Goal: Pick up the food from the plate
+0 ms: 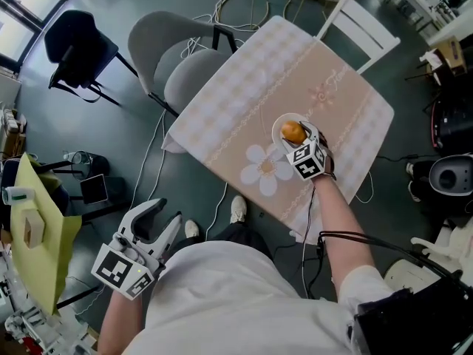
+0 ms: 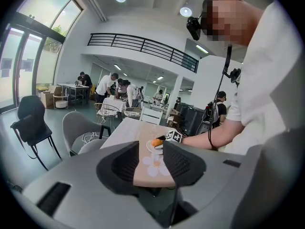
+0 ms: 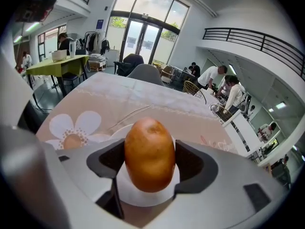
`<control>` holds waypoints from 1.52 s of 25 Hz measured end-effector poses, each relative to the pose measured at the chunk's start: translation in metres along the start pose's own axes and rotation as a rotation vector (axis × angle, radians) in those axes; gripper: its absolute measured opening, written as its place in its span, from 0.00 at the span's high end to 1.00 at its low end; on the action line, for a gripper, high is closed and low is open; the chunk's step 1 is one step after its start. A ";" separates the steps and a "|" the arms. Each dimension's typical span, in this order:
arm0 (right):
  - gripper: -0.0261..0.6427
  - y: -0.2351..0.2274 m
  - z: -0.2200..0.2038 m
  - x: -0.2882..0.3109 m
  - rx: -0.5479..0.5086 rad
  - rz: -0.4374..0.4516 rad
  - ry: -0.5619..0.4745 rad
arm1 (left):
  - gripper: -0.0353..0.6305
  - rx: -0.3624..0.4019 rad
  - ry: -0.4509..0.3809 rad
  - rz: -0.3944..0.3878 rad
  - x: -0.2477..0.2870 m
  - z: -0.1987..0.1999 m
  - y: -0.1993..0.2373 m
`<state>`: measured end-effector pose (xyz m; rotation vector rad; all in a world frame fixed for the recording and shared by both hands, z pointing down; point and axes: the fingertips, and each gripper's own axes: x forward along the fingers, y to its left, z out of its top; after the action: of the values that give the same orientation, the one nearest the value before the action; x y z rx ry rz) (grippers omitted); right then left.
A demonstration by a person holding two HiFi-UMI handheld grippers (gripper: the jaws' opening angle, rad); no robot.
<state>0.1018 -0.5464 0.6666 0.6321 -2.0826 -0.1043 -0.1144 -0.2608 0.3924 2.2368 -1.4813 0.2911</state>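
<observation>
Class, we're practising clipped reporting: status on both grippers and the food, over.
Left gripper open, empty. Right gripper open, jaws astride the food on the plate. Nothing in the way.

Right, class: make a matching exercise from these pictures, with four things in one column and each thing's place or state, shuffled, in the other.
Things
1. food
2. plate
3. left gripper
4. grey chair

Places or states
A. beside the table, nobody on it
B. jaws apart, nothing between them
C. between the jaws of the right gripper
D. on the table, under the food

Pairs: 1-C, 2-D, 3-B, 4-A
</observation>
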 end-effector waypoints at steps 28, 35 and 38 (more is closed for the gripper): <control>0.46 0.188 0.134 -0.254 0.212 -0.192 -0.266 | 0.71 0.071 -0.103 -0.369 -0.118 -0.044 -0.003; 0.46 0.252 0.164 -0.304 0.215 -0.194 -0.322 | 0.71 0.079 -0.103 -0.419 -0.150 -0.062 -0.004; 0.46 0.270 0.172 -0.324 0.210 -0.206 -0.335 | 0.71 0.090 -0.109 -0.445 -0.159 -0.064 -0.010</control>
<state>-0.0011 -0.1877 0.4056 1.0153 -2.3631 -0.1163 -0.1655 -0.0968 0.3819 2.6116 -0.9928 0.0962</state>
